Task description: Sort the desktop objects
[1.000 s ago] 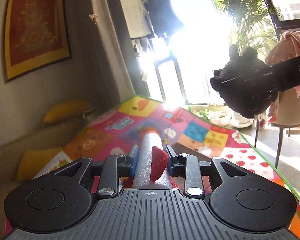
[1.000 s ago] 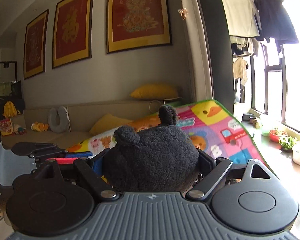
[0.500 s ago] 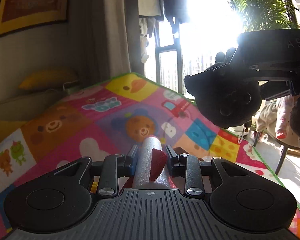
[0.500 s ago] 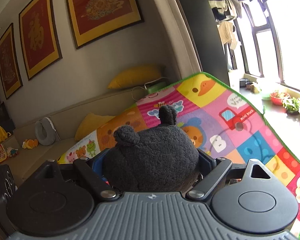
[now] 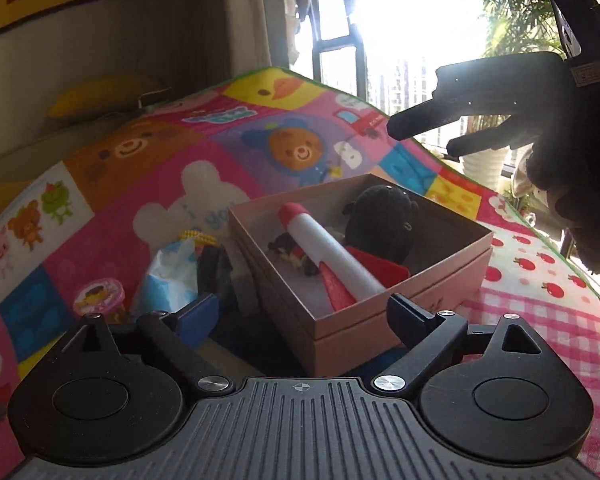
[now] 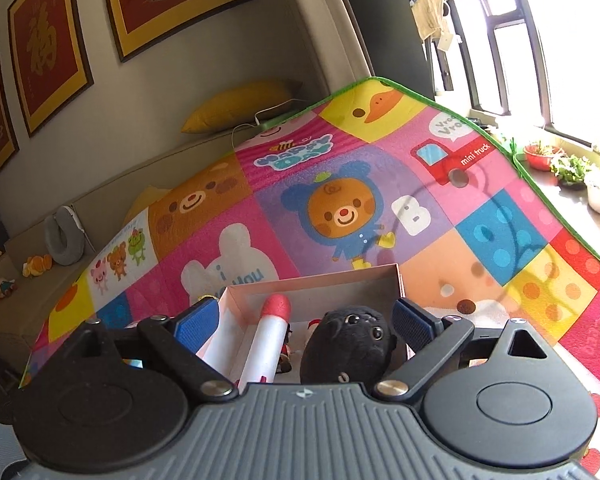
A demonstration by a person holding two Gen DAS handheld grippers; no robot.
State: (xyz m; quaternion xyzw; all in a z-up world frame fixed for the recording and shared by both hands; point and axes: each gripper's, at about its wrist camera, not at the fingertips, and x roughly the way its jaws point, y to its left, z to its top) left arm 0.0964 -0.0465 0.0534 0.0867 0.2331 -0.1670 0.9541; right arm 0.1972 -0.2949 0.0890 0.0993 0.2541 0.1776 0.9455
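A pink cardboard box (image 5: 400, 312) stands on the colourful play mat (image 5: 132, 184). Inside it lie a white toy rocket with red tip and fins (image 5: 328, 252), a black plush toy (image 5: 384, 220) and a small dark figure (image 5: 286, 246). My left gripper (image 5: 300, 316) is open and empty just in front of the box. My right gripper (image 6: 304, 320) is open and empty above the box (image 6: 320, 284), with the rocket (image 6: 270, 340) and the plush (image 6: 348, 344) below it. The right gripper also shows in the left wrist view (image 5: 428, 128), above the box.
Left of the box lie a blue-white plastic packet (image 5: 172, 272), a small pink-lidded jar (image 5: 100, 294) and a dark object (image 5: 214, 268). A yellow cushion (image 6: 240, 104) and a sofa lie behind the mat. Plant pots (image 6: 568, 168) stand by the window.
Both grippers came down over the box and opened. The rocket left my left gripper and the black plush left my right gripper; both now lie in the box.
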